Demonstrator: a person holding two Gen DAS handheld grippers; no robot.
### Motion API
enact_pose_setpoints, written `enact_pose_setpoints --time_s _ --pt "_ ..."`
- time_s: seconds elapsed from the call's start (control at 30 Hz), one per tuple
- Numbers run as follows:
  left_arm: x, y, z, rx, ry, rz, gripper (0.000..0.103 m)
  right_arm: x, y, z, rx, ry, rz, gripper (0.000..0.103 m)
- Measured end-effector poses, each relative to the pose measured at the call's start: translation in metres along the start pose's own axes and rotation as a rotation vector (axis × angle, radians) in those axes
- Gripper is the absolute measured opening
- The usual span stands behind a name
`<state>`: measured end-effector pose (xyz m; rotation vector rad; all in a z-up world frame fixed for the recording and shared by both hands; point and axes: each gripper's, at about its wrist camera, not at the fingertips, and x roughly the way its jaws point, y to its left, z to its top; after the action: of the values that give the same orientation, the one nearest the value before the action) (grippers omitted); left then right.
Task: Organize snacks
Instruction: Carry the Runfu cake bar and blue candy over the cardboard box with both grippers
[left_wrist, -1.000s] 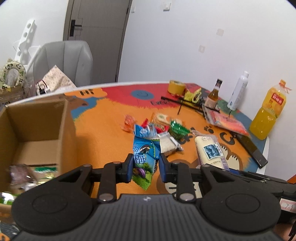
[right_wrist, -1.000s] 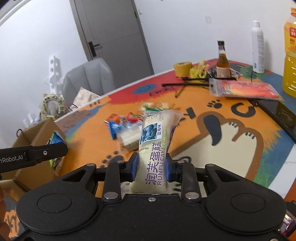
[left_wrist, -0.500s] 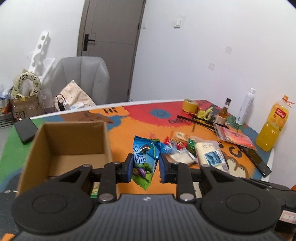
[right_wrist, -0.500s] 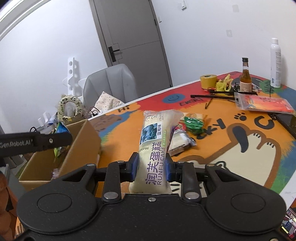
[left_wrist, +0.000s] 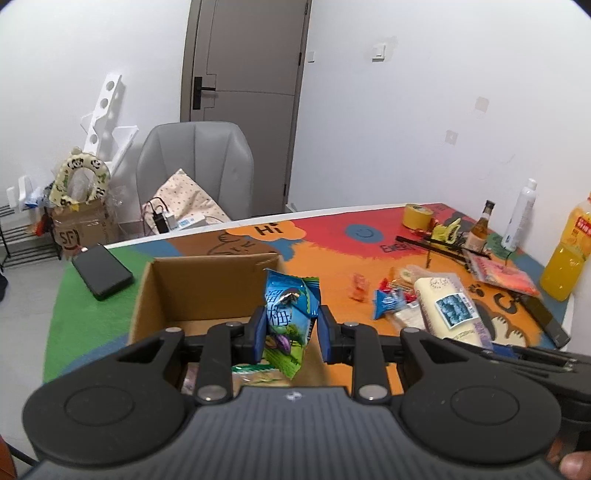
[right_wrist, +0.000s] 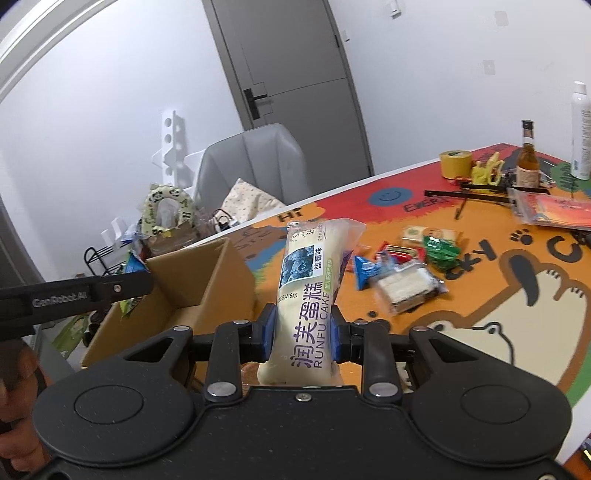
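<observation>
My left gripper is shut on a blue plum snack packet and holds it above the open cardboard box, over its right side. My right gripper is shut on a long white Runfu cake packet, held upright to the right of the box. The cake packet also shows in the left wrist view. The left gripper's arm reaches over the box in the right wrist view. Some packets lie in the box bottom.
Several loose snacks lie mid-table on the colourful mat. A black phone lies left of the box. Tape roll, brown bottle, white bottle and juice bottle stand far right. A grey chair stands behind the table.
My left gripper has risen and moved left with the blue packet, from over the snack pile to above the box. My right gripper has lifted the cake packet and followed toward the box.
</observation>
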<state>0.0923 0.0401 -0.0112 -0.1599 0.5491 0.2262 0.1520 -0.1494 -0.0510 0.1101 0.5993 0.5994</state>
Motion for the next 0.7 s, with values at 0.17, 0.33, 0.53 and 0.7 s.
enact_pose_setpoints --time_s 0.17,0.33,0.53,0.7 --pt "0.008 0.02 0.001 -0.012 0.021 0.024 0.027 0.006 0.015 0.002 -0.016 0.004 0.017 0.027" --pt "0.022 0.036 -0.002 -0.036 0.049 0.041 0.027 0.013 0.028 0.004 -0.031 0.007 0.03 0.027" --pt "0.035 0.053 -0.002 -0.067 0.058 0.071 0.027 0.022 0.042 0.007 -0.047 0.007 0.047 0.027" --pt "0.041 0.061 0.002 -0.076 0.053 0.103 0.03 0.028 0.053 0.012 -0.054 0.004 0.064 0.027"
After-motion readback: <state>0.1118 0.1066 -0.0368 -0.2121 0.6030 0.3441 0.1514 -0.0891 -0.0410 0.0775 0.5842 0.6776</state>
